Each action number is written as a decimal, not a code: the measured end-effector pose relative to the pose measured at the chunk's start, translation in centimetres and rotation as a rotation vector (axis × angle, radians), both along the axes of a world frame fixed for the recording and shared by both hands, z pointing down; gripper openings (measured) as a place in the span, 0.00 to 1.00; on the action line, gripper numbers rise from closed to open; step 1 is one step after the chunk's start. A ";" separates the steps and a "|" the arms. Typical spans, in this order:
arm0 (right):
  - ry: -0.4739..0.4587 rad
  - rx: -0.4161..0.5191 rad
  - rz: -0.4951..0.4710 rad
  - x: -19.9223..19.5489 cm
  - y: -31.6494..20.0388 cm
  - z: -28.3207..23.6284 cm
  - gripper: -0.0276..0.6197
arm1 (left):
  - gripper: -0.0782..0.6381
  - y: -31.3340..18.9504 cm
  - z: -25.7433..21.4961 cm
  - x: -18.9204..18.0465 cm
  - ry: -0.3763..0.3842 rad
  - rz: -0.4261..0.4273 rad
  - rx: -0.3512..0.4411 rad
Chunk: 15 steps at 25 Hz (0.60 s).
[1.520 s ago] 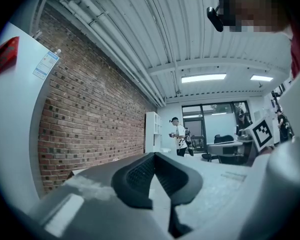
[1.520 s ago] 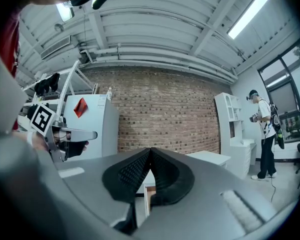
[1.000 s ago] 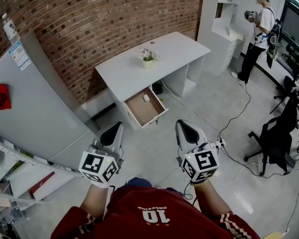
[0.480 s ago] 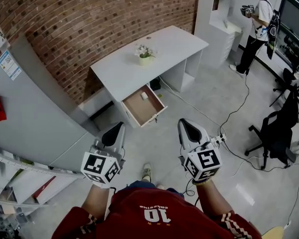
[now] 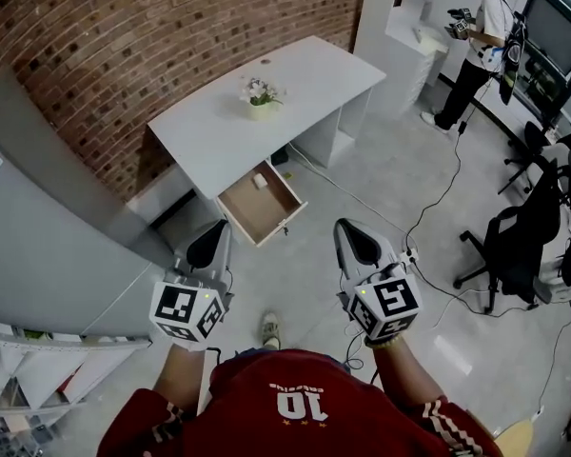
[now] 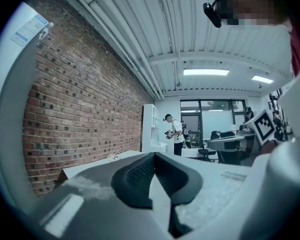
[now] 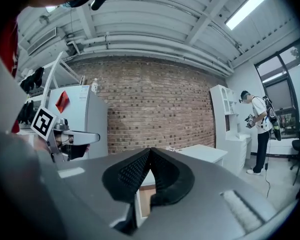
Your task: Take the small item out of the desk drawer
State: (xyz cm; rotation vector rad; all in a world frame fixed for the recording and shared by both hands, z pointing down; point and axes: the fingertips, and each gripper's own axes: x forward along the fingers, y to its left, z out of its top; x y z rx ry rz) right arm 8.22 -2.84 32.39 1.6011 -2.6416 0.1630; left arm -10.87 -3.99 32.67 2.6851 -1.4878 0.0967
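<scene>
From the head view, the person in a red shirt (image 5: 295, 409) holds both tools out over the grey floor. The left gripper (image 5: 209, 248) has its jaws together. The right gripper (image 5: 356, 240) has its jaws together too, and neither one holds anything. Ahead of them stands a long white desk (image 5: 295, 84) by a red brick wall (image 5: 171, 17). Under the desk top an open drawer (image 5: 266, 215) with a brown wooden bottom sticks out. A small white item (image 5: 260, 180) lies in the drawer, near its back, well apart from both grippers. A little flower pot (image 5: 258, 94) stands on the desk. Another person in a white top (image 5: 476, 27) stands far off by white shelves. A black office chair (image 5: 514, 255) is at the right, and a tall grey cabinet (image 5: 38, 227) is at the left.

In the left gripper view, the left gripper (image 6: 154, 157) has its two dark jaws pressed together with nothing between them. The brick wall (image 6: 85, 119) runs along the left, and the far person (image 6: 176, 134) is seen past the jaws.

In the right gripper view, the right gripper (image 7: 150, 152) has its jaws closed on each other, with nothing in them. A bit of the brown drawer (image 7: 146, 201) shows under the jaw tips. The desk (image 7: 202, 154) is beyond them, and the left gripper (image 7: 65, 136) is off to the side.
</scene>
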 end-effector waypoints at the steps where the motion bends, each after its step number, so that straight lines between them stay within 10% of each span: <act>1: 0.005 0.000 0.000 -0.4 -0.7 0.0 0.05 | 0.11 -0.9 0.0 -0.2 -0.004 0.002 0.003; 15: 0.035 0.023 0.029 -4.8 -7.6 -1.3 0.05 | 0.11 -8.6 -0.6 -2.6 -0.033 0.094 0.041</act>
